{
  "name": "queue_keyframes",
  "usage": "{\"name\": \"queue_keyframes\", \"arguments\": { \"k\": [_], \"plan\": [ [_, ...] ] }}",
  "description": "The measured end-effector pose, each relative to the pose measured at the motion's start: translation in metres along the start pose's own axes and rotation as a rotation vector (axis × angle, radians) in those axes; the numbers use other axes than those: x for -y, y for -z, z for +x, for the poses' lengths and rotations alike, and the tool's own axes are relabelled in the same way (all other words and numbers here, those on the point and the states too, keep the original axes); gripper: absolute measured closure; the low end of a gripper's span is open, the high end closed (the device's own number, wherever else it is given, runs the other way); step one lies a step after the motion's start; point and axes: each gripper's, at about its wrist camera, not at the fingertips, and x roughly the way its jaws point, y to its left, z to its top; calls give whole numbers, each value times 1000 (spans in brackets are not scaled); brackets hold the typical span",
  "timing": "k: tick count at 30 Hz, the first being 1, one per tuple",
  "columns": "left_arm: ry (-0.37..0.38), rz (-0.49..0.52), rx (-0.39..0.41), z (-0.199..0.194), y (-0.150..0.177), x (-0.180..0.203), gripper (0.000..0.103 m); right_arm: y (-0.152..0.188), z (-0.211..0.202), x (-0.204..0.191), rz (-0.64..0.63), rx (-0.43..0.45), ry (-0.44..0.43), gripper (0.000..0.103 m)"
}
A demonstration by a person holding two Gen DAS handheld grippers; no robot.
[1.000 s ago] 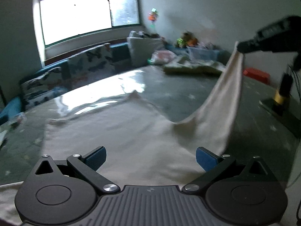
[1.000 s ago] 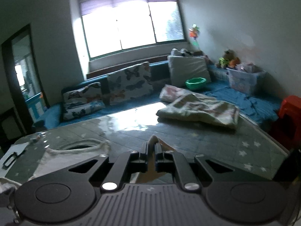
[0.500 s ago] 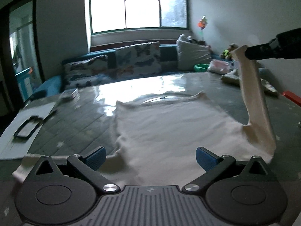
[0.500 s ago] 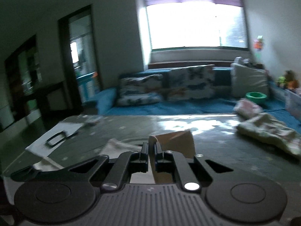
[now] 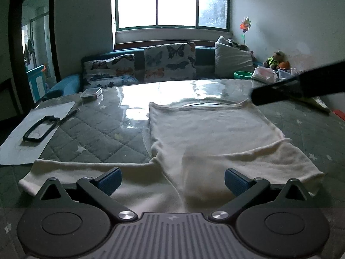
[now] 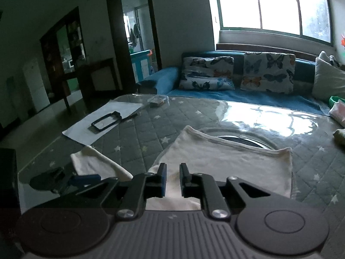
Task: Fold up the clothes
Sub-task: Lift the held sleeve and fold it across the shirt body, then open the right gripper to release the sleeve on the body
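Note:
A cream long-sleeved shirt (image 5: 204,133) lies flat on the quilted grey table (image 5: 103,138), collar toward the window. Its right sleeve (image 5: 269,161) is folded back across the body, and its left sleeve (image 5: 86,170) stretches out along the near edge. My left gripper (image 5: 172,181) hovers open over the hem, nothing between its blue pads (image 5: 108,181). My right gripper (image 6: 172,179) sits low over the shirt (image 6: 226,157); its jaws are opening, a narrow gap shows and the cloth lies below them, not pinched. It crosses the left wrist view as a dark bar (image 5: 301,82).
A white paper sheet (image 5: 19,142) with a black frame (image 5: 38,127) on it lies at the table's left. A small clear box (image 5: 91,92) stands at the far left corner. A blue sofa with butterfly pillows (image 5: 170,62) runs behind. More folded cloth (image 6: 340,133) sits far right.
The right gripper carried the lifted sleeve leftward and down onto the shirt, and its jaws have parted from the cloth. The left gripper swung round to face the window and stayed open.

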Motion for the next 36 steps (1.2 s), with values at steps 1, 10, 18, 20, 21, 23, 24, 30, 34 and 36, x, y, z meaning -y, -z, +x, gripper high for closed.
{"name": "queue_keyframes", "arguments": {
  "k": [1,10,18,20,21,23,24,30,34,36],
  "plan": [
    [4,0,2,0,-1,1,0,1,-4,3,-4,-3,8,92],
    [82,17,15,6,-12,18,8,55,-31,62,31,-162,135,92],
    [115,38,-25,28,-16,31,25,99,-30,79,62,-245,154,92],
    [122,40,-28,30,-15,30,25,98,-34,83,68,-239,155,92],
    [123,44,-29,31,-14,31,25,97,-36,85,74,-232,154,92],
    [125,48,-33,33,-12,32,25,91,-37,89,85,-209,158,92],
    [124,49,-36,32,-11,32,25,86,-35,91,93,-194,160,91],
    [140,49,-27,22,-3,30,25,69,-4,99,120,-164,143,82],
    [145,53,-33,15,6,26,25,69,11,95,84,-172,163,81],
    [148,58,-39,12,10,25,25,72,14,93,59,-176,177,82]
  ]
}}
